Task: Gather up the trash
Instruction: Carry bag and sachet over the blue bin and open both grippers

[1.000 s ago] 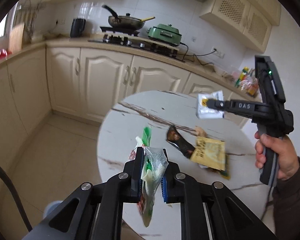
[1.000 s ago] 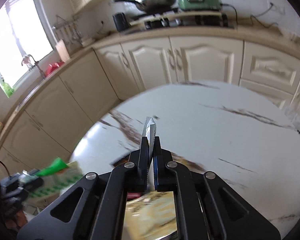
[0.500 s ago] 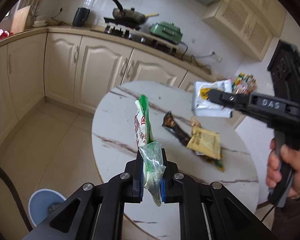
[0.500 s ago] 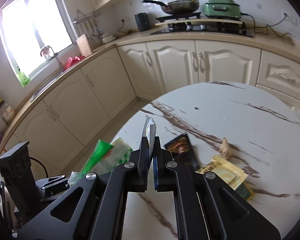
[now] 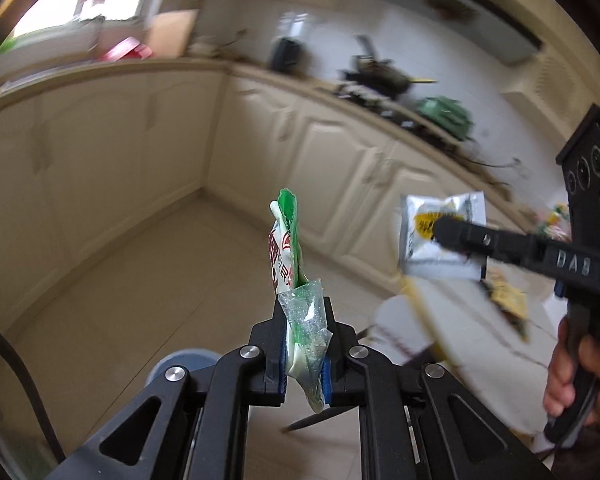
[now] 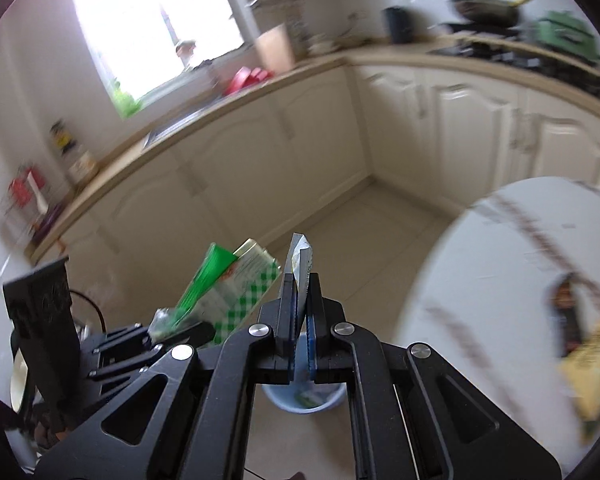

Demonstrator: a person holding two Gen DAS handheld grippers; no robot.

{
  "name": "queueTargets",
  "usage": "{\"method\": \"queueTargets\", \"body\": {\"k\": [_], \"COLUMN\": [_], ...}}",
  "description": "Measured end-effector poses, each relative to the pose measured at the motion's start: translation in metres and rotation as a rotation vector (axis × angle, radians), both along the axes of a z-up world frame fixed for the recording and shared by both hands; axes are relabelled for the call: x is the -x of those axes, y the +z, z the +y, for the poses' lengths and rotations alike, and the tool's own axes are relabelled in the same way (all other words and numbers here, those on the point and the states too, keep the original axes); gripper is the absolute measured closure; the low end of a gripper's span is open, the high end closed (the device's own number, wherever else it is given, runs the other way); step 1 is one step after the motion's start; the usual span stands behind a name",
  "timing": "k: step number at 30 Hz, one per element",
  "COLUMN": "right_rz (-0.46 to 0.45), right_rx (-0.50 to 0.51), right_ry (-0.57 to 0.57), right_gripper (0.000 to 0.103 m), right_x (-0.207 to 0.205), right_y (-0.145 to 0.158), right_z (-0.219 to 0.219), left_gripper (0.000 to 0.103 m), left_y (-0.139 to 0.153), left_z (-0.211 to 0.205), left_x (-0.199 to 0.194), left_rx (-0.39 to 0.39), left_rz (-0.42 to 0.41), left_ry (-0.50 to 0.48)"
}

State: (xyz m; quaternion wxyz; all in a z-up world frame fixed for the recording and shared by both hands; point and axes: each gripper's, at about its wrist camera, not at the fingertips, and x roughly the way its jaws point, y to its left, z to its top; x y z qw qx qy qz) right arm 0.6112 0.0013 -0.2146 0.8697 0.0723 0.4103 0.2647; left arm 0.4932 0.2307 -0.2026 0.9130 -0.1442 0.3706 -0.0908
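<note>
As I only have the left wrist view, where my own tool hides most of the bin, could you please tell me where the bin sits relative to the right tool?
Observer: In the right wrist view the blue bin stands on the floor just below the right tool, partly hidden by its fingers.
Operator: Thank you. Is there anything inside it?
Observer: Yes, some pale and green scraps lie inside, but they are too blurred to identify.
Operator: And how is the right tool gripping its sachet?
Observer: Seen edge-on, the white sachet is pinched between both closed pads and sticks up above them.
</note>
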Motion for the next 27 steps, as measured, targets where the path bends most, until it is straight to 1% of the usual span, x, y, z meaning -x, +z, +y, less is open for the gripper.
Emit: {"method": "queueTargets", "body": {"k": [1, 2, 3, 4, 7, 9, 10, 11, 12, 14, 15, 16, 18, 20, 23, 24, 25, 26, 27], "right_rz": [0.021, 0.036, 0.06, 0.083, 0.174, 0.233, 0.271, 0.295, 0.324, 0.372, 0.392, 0.41, 0.429, 0.444, 0.444, 0.442, 0.443, 0.445, 0.441], "right_rx": [0.008, 0.013, 0.023, 0.033, 0.076, 0.106, 0.122, 0.127, 0.136, 0.159, 0.163, 0.178, 0.182, 0.179, 0.192, 0.19, 0.194, 0.194, 0.189], "right_ry": [0.029, 0.045, 0.066, 0.08, 0.119, 0.144, 0.147, 0.15, 0.154, 0.149, 0.144, 0.134, 0.123, 0.113, 0.091, 0.085, 0.072, 0.06, 0.052], "right_gripper": [0.098, 0.098, 0.098, 0.098, 0.098, 0.098, 0.098, 0.098, 0.098, 0.094, 0.094, 0.093, 0.086, 0.07, 0.066, 0.064, 0.06, 0.06, 0.06], "right_x": [-0.003, -0.006, -0.01, -0.013, -0.027, -0.034, -0.039, -0.041, -0.047, -0.056, -0.059, -0.063, -0.068, -0.071, -0.077, -0.078, -0.079, -0.08, -0.082], "right_y": [-0.014, -0.024, -0.04, -0.056, -0.113, -0.155, -0.179, -0.193, -0.214, -0.251, -0.264, -0.279, -0.297, -0.309, -0.319, -0.321, -0.321, -0.323, -0.323], "right_z": [0.022, 0.034, 0.053, 0.066, 0.107, 0.131, 0.141, 0.145, 0.15, 0.159, 0.16, 0.162, 0.163, 0.16, 0.154, 0.151, 0.149, 0.148, 0.144], "left_gripper": [0.094, 0.094, 0.094, 0.094, 0.094, 0.094, 0.094, 0.094, 0.094, 0.094, 0.094, 0.094, 0.094, 0.094, 0.093, 0.093, 0.092, 0.091, 0.087], "left_y": [-0.005, -0.019, -0.03, -0.034, -0.072, -0.093, -0.104, -0.116, -0.13, -0.151, -0.166, -0.173, -0.193, -0.211, -0.23, -0.239, -0.241, -0.248, -0.253], "left_z": [0.008, 0.024, 0.033, 0.041, 0.071, 0.084, 0.088, 0.093, 0.097, 0.106, 0.109, 0.112, 0.12, 0.118, 0.113, 0.113, 0.108, 0.104, 0.099], "left_x": [0.002, 0.003, 0.003, 0.003, -0.001, -0.008, -0.011, -0.015, -0.019, -0.029, -0.034, -0.038, -0.054, -0.064, -0.085, -0.093, -0.103, -0.11, -0.117], "left_rx": [0.004, 0.006, 0.004, 0.008, 0.032, 0.051, 0.057, 0.057, 0.061, 0.071, 0.08, 0.082, 0.081, 0.083, 0.068, 0.057, 0.052, 0.05, 0.049], "left_rz": [0.018, 0.05, 0.077, 0.098, 0.192, 0.243, 0.268, 0.296, 0.323, 0.374, 0.404, 0.42, 0.46, 0.497, 0.542, 0.562, 0.576, 0.594, 0.605], "left_ry": [0.014, 0.042, 0.06, 0.069, 0.109, 0.116, 0.12, 0.121, 0.122, 0.116, 0.115, 0.113, 0.105, 0.098, 0.087, 0.087, 0.091, 0.101, 0.11]}}
